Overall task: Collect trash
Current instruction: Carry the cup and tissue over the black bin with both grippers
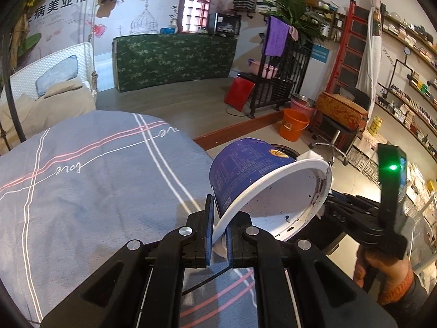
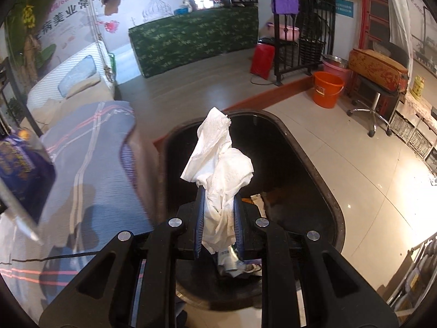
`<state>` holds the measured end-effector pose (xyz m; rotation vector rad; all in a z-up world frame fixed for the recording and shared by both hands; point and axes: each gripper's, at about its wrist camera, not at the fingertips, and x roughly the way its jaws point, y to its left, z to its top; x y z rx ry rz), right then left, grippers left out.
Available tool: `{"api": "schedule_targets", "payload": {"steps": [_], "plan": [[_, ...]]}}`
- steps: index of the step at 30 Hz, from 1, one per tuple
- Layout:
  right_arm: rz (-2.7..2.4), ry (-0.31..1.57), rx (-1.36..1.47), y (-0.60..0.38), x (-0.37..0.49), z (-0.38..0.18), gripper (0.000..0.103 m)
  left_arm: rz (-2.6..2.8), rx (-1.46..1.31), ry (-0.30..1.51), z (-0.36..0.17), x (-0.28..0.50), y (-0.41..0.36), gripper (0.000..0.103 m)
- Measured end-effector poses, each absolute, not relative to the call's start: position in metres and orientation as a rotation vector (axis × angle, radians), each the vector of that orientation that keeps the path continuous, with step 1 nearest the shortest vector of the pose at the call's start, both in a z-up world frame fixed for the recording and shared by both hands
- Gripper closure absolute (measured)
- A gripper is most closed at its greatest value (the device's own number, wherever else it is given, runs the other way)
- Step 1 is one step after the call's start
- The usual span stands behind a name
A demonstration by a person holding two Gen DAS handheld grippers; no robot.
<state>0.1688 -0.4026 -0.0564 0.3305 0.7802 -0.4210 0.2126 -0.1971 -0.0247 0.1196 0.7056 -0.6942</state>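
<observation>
My left gripper (image 1: 218,235) is shut on the white rim of a blue paper noodle cup (image 1: 245,169), tilted with its mouth toward me, held at the right edge of the grey striped bed (image 1: 95,177). The cup also shows blurred at the left of the right wrist view (image 2: 21,161). My right gripper (image 2: 217,218) is shut on a crumpled white tissue (image 2: 221,161) and holds it over the open black trash bin (image 2: 336,218), which has some rubbish inside. The right gripper shows in the left wrist view (image 1: 341,207) just beyond the cup.
An orange bucket (image 2: 326,88) and a pink bucket (image 2: 337,68) stand on the tiled floor beyond the bin. A rolling stool (image 2: 377,109) carries an orange case. A green-draped counter (image 2: 191,41) and a black metal rack (image 2: 308,35) stand further back.
</observation>
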Motion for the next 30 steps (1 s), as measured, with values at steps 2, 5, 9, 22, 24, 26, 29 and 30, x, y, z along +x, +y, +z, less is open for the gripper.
{"api": "schedule_targets", "payload": {"steps": [2, 5, 9, 22, 24, 26, 29, 30], "plan": [[-0.431, 0.793, 0.328, -0.409, 0.173, -0.063, 0.084, -0.704, 0.129, 0.699, -0.024, 0.211, -0.202, 0.095], [-0.439, 0.813, 0.339, -0.417, 0.178, -0.073, 0.084, -0.718, 0.140, 0.697, -0.025, 0.210, -0.209, 0.095], [-0.451, 0.827, 0.351, -0.419, 0.181, -0.081, 0.071, -0.731, 0.147, 0.698, -0.026, 0.208, -0.216, 0.095], [-0.451, 0.788, 0.347, -0.401, 0.158, -0.068, 0.043, -0.788, 0.198, 0.710, -0.029, 0.216, -0.243, 0.095], [-0.450, 0.787, 0.347, -0.399, 0.152, -0.067, 0.043, -0.808, 0.194, 0.710, -0.030, 0.219, -0.248, 0.095], [-0.452, 0.779, 0.348, -0.397, 0.144, -0.064, 0.043, -0.810, 0.207, 0.702, -0.031, 0.221, -0.255, 0.095], [-0.458, 0.766, 0.357, -0.396, 0.132, -0.059, 0.043, -0.822, 0.228, 0.728, -0.037, 0.225, -0.272, 0.095], [-0.460, 0.763, 0.362, -0.398, 0.127, -0.058, 0.043, -0.824, 0.235, 0.734, -0.039, 0.227, -0.276, 0.095]]}}
